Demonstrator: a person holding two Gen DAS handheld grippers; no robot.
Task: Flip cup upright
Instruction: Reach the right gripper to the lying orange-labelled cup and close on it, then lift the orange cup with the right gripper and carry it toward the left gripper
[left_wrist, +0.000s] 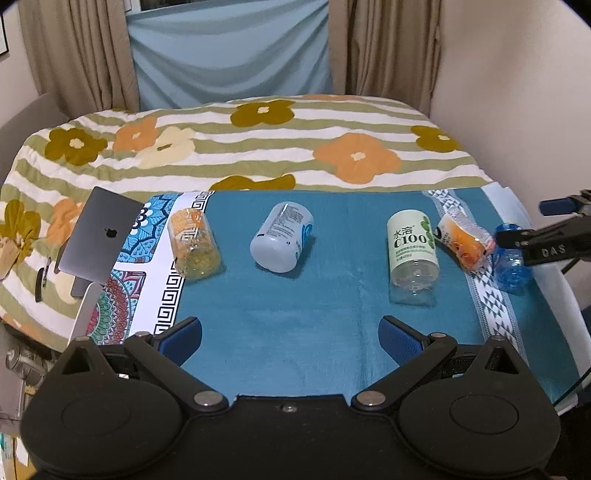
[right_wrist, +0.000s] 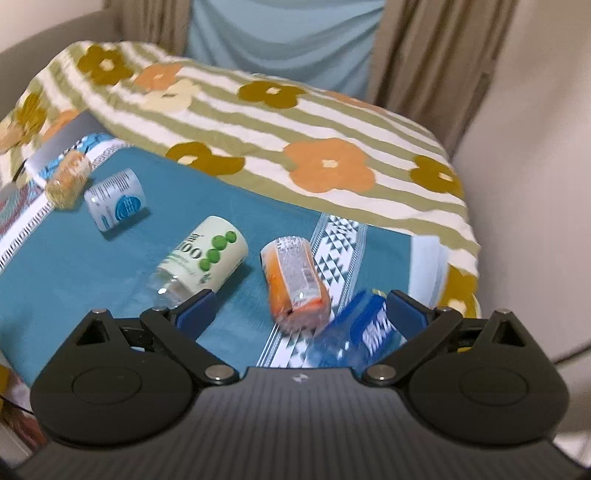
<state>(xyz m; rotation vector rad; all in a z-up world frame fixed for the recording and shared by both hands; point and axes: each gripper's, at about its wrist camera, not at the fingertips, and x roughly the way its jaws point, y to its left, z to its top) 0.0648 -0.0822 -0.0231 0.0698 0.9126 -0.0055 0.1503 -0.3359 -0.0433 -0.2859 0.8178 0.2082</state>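
Blue cup (blurred) lies beside orange cup, laptop well apart.

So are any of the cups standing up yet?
None yet. All five lie on their sides on the teal mat. The open right gripper is around the blue clear plastic cup; the open left gripper holds nothing. Every cup is left to flip.

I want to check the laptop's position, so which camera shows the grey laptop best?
The left wrist view. There the laptop shows its whole grey lid with the logo, propped at the mat's left edge beside the yellow cup. In the right wrist view only a blurred grey sliver shows at the far left, mostly under the floral blanket.
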